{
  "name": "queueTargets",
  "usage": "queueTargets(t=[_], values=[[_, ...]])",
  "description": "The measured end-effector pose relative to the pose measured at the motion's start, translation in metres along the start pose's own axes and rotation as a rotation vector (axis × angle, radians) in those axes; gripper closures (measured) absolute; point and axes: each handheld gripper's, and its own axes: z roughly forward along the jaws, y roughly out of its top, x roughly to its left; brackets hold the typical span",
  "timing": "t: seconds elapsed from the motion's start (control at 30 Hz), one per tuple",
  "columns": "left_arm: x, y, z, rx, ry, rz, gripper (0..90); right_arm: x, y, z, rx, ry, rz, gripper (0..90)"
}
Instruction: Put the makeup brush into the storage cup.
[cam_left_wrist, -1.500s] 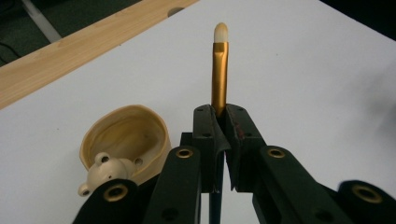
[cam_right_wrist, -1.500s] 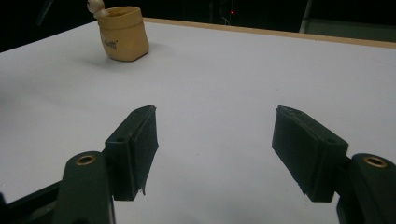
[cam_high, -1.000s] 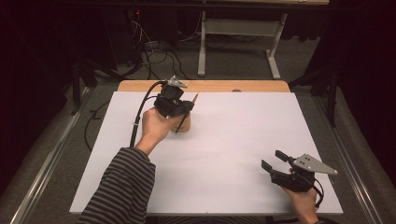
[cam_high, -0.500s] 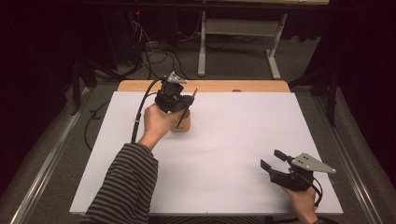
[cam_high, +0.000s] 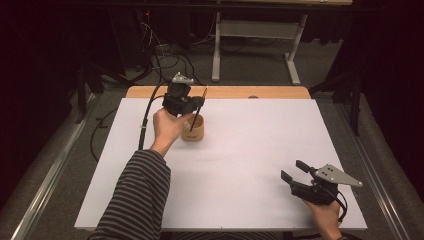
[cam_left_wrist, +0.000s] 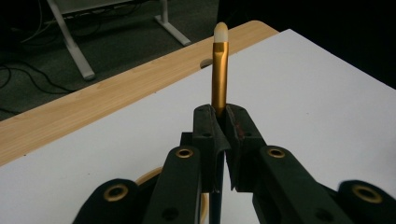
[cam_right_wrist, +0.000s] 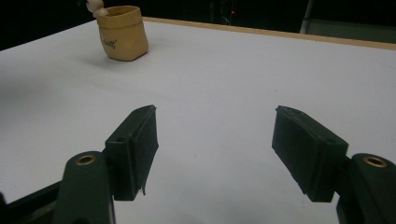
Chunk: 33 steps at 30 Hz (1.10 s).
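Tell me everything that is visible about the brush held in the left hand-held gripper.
The brush is slim, with a shiny gold-coloured collar, a small rounded pale tip and a dark handle. The left hand-held gripper is shut on it just below the collar, so the tip stands up past the jaws. In the high view it is tilted, its lower end pointing down into the small tan cup on the white table. Whether it touches the cup cannot be told.
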Motion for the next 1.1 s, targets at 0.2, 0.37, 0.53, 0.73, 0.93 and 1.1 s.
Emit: queueTargets(t=[0.2,0.37,0.53,0.73,0.93,1.1], values=[[-0.004,0.001,0.007,-0.029,0.015,0.025,83.5,0.001,0.001,-0.002,-0.008,0.007,0.001,33.1],[-0.004,0.001,0.017,-0.049,0.018,0.028,83.5,0.000,0.000,0.000,-0.002,0.006,0.008,33.0],[-0.004,-0.001,0.022,-0.057,0.023,0.031,83.5,0.001,0.000,-0.001,-0.002,0.005,0.010,33.1],[-0.001,-0.001,0.026,-0.084,0.033,0.025,83.5,0.001,0.000,0.000,0.000,0.010,0.003,33.1],[0.005,-0.003,0.029,-0.094,0.042,0.025,83.5,0.001,0.000,0.002,0.004,0.011,0.002,33.1],[0.005,-0.006,0.036,-0.092,0.054,0.041,83.6,0.001,0.000,0.002,0.004,0.015,0.005,33.1]])
